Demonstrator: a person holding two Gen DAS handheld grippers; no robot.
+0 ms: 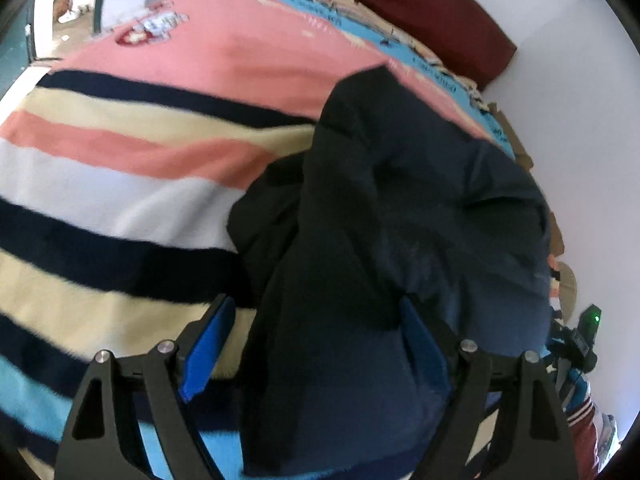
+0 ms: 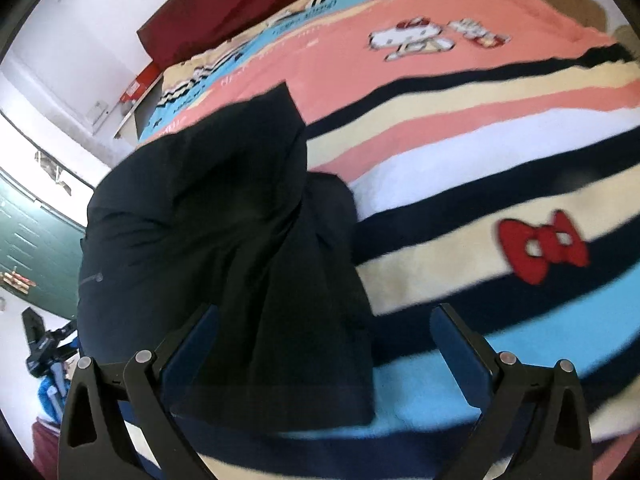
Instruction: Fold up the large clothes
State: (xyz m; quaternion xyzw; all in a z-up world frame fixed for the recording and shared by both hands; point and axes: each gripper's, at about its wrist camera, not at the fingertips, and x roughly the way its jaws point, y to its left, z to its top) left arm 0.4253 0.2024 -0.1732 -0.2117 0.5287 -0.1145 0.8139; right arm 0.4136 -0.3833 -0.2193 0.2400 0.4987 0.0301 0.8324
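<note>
A large dark navy garment (image 1: 400, 220) lies crumpled on a striped bed blanket (image 1: 120, 152). My left gripper (image 1: 316, 316) is open, its blue-padded fingers (image 1: 208, 344) spread either side of the garment's near edge, which lies between them. In the right wrist view the same garment (image 2: 224, 220) sits left of centre on the blanket (image 2: 480, 160). My right gripper (image 2: 324, 328) is open, with the garment's near hem lying between its fingers (image 2: 460, 352). Neither gripper holds the cloth.
A dark red headboard (image 1: 420, 4) and white wall (image 1: 580, 120) stand behind the bed. A red bow print (image 2: 540, 246) and cat print (image 2: 408, 38) mark the blanket. A green cabinet (image 2: 28, 240) and a black device (image 2: 40, 344) stand at the left.
</note>
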